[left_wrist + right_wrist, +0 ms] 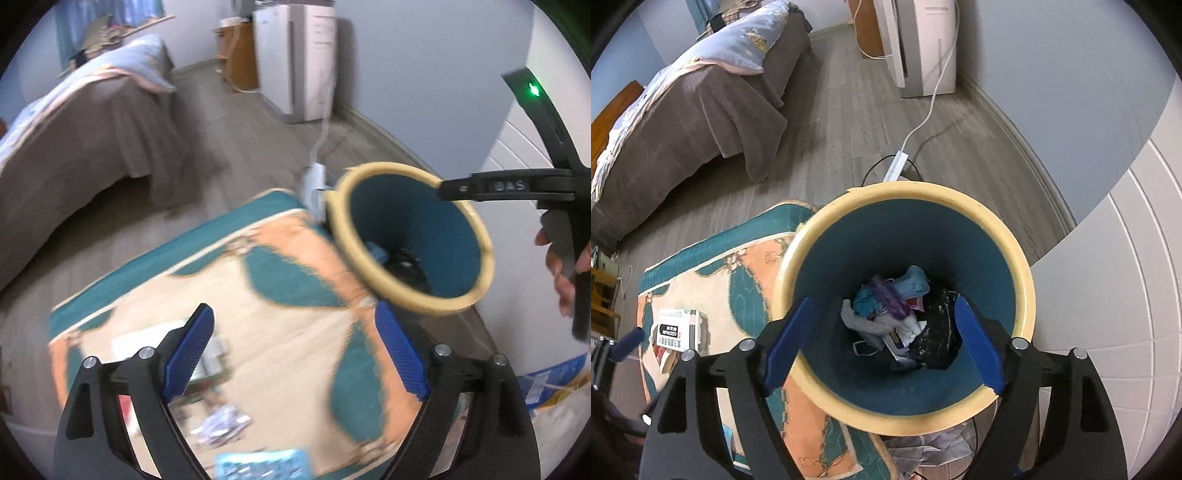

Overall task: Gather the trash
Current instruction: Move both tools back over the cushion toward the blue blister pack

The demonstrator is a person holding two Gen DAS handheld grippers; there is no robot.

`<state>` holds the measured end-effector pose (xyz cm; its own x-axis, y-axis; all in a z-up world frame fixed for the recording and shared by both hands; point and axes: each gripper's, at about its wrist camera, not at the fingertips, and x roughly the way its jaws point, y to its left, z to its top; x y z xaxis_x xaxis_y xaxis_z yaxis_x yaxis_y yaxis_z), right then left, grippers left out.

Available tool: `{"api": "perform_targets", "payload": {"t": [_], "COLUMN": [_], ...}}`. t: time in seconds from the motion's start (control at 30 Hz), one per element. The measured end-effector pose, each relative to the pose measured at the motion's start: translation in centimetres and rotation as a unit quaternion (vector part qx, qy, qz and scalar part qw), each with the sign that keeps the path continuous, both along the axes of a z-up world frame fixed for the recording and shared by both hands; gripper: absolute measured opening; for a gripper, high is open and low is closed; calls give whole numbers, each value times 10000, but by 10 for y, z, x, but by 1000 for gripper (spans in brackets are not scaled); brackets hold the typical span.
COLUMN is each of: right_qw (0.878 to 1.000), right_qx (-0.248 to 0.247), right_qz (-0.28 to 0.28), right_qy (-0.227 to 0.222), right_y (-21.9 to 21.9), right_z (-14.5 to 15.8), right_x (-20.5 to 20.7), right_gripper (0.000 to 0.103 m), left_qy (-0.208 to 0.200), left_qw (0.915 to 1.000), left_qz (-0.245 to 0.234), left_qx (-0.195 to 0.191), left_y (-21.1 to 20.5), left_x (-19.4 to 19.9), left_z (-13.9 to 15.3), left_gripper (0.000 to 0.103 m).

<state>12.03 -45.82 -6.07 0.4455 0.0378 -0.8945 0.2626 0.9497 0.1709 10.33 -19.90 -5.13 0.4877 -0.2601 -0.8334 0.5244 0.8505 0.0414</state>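
A blue bin with a cream rim [1023, 280] stands at the rug's far right corner; it also shows in the left wrist view [373, 284]. Inside lies crumpled trash [894, 306]: blue and white wrappers and a black bag. My right gripper [886, 343] is open and empty, directly above the bin's mouth; its body shows in the left wrist view [509, 186]. My left gripper [295, 354] is open and empty above the patterned rug [280, 295]. Loose trash lies on the rug: a crumpled wrapper [223, 428], a blue packet [262, 465], and white boxes [677, 328].
A bed with a brown cover [687, 103] stands at the left. A white appliance [923, 40] stands by the far wall, its cable running to a power strip [895, 166] on the wood floor. A white door [1126, 258] is at the right.
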Motion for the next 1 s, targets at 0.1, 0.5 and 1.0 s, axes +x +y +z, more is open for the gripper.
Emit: {"api": "perform_targets", "payload": {"t": [0.1,0.5,1.0], "right_qw": [9999,9943,9739], "right_qx": [-59,-52,-233], "right_qz": [91,1045,2242], "right_qy": [-91,-207,257], "right_y": [12,125,246], "right_z": [11,39,-22], "right_x": [-1,-24,-71], "right_gripper": [85,92,94], "left_qy": [-114,-346,5], "left_qw": [9996,9905,9833], "left_qz": [248,1323,1821], "left_qx": [87,-149,37], "left_y": [30,160,243], "left_x": [-2,-46,-78], "left_z": [13,63,29], "left_gripper": [90,91,94]}}
